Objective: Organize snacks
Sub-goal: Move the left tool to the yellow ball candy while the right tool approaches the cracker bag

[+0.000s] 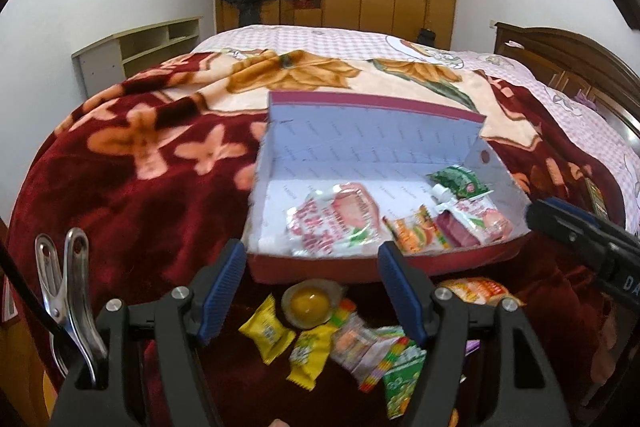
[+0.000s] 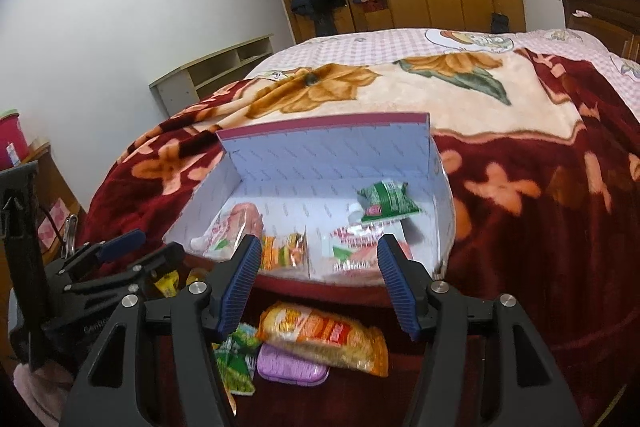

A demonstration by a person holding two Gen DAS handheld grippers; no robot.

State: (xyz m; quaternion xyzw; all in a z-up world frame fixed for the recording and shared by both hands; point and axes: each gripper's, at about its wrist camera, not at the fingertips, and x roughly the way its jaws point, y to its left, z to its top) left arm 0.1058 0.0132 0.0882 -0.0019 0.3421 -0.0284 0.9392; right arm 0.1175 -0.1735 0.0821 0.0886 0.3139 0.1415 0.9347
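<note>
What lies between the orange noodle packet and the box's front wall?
Only bare dark red blanket, seen in the right wrist view, separates the orange noodle packet from the box.

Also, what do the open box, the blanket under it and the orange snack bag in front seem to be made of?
Box: likely cardboard, matte white printed lining inside, dark red outside; its walls stand thin and creased at folds.
Blanket: plush fleece, probably synthetic; soft fuzzy pile with a slight sheen.
Orange snack bag: thin plastic film, glossy; it crinkles and reflects light.
</note>
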